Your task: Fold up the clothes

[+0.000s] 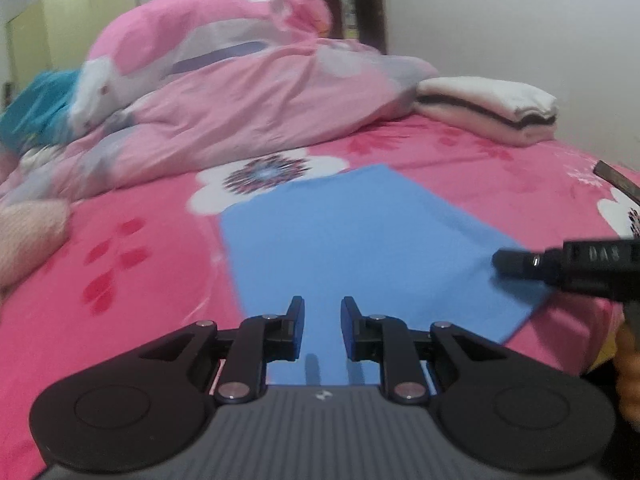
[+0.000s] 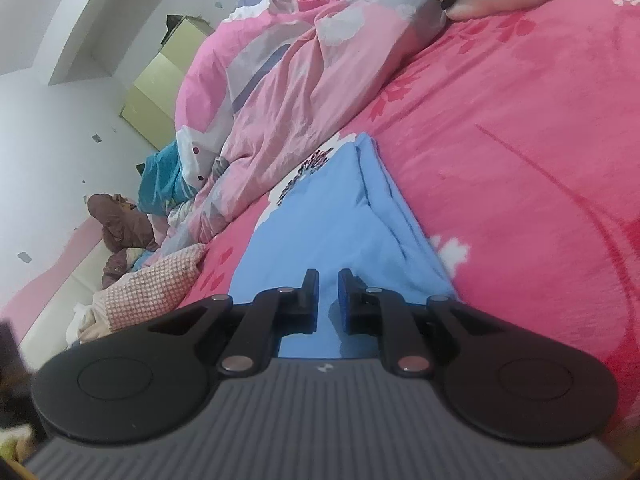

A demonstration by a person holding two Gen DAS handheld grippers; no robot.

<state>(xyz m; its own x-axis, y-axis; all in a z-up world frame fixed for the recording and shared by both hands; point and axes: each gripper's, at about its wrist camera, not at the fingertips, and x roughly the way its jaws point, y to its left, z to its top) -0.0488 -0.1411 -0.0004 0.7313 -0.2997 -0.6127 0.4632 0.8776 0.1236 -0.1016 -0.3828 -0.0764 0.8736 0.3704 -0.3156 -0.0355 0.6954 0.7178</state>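
A light blue garment (image 1: 360, 240) lies folded flat on the pink flowered bed sheet (image 1: 132, 280). My left gripper (image 1: 322, 304) is open and empty, just above the garment's near edge. The right gripper's black finger (image 1: 520, 262) enters that view from the right, over the garment's right corner. In the right wrist view the garment (image 2: 332, 220) shows folded layers along its right edge. My right gripper (image 2: 328, 280) hovers over its near end, jaws slightly apart with nothing between them.
A crumpled pink quilt (image 1: 240, 92) is heaped behind the garment. A folded white and brown stack (image 1: 492, 108) sits at the far right by the wall. A pink checked cloth (image 2: 156, 284) and teal fabric (image 1: 36, 108) lie at the left.
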